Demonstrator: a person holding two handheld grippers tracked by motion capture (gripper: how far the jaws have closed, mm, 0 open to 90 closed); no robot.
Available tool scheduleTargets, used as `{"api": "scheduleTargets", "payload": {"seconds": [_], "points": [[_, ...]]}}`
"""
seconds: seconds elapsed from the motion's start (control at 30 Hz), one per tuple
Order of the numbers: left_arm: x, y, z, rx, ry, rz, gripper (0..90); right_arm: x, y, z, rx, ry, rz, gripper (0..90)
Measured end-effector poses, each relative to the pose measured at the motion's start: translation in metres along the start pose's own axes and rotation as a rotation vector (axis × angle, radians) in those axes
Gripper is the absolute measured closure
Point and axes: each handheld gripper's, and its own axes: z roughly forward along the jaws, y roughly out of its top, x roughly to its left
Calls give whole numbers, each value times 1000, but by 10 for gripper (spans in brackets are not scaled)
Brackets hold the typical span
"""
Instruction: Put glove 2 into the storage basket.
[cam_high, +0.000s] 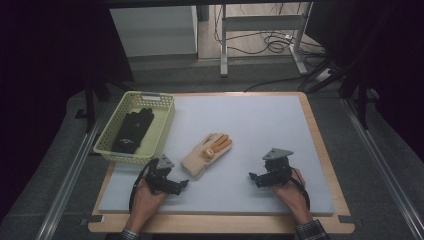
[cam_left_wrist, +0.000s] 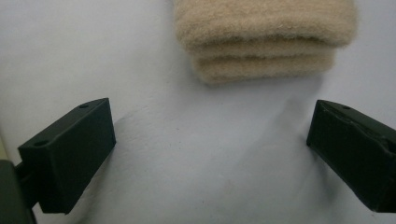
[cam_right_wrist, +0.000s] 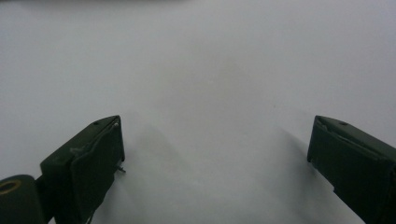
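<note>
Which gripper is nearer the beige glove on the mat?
Left. The left gripper sits just short of the beige glove cuff, jaws open; the right gripper is farther off, over bare mat.

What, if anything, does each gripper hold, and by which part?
Nothing. The left gripper stands open just short of the beige glove; the right gripper is open over bare mat.

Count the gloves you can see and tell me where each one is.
2. A black glove lies inside the yellow basket at the table's left. A beige glove lies on the white mat, ahead of the left tool. The basket may hide more.
</note>
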Motion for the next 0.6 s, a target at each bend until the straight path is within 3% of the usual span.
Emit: {"api": "scheduleTargets", "payload": {"seconds": [0.6], "points": [[0, 1, 0, 8, -3, 9, 3, -1, -1, 1, 1, 6, 10, 32]]}}
